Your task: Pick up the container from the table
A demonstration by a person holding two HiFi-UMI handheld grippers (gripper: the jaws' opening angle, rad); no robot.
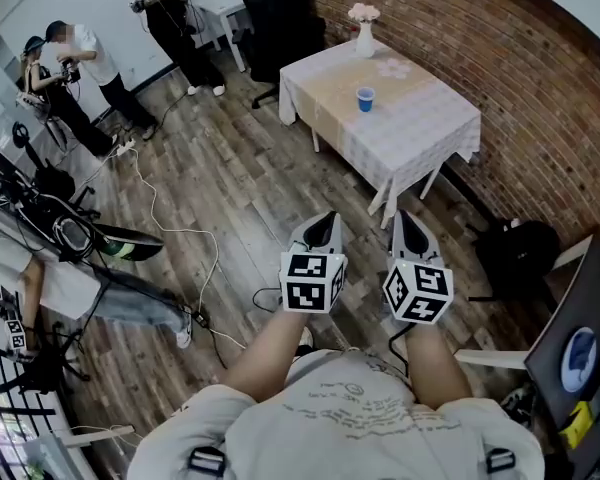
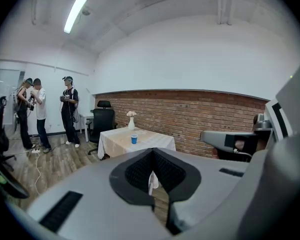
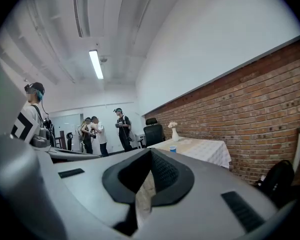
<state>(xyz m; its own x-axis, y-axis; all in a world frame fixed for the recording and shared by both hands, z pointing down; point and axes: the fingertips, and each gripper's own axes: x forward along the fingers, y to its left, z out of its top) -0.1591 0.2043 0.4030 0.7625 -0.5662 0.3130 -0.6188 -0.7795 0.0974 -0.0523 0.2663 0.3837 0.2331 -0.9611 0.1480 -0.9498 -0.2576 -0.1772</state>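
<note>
The container is a small blue cup (image 1: 366, 98) standing on a table with a white cloth (image 1: 420, 133) by the brick wall. It also shows far off in the left gripper view (image 2: 134, 139) and in the right gripper view (image 3: 173, 149). My left gripper (image 1: 325, 225) and right gripper (image 1: 408, 224) are held side by side close to my body, well short of the table and pointing toward it. Both have their jaws together with nothing between them, as the left gripper (image 2: 152, 154) and the right gripper (image 3: 151, 152) show in their own views.
A white vase with flowers (image 1: 364, 30) stands at the table's far end. A black office chair (image 1: 280, 18) is behind the table. A black backpack (image 1: 515, 253) lies by the wall at right. Cables (image 1: 170, 223) run over the wooden floor. People (image 1: 75, 63) stand at the back left.
</note>
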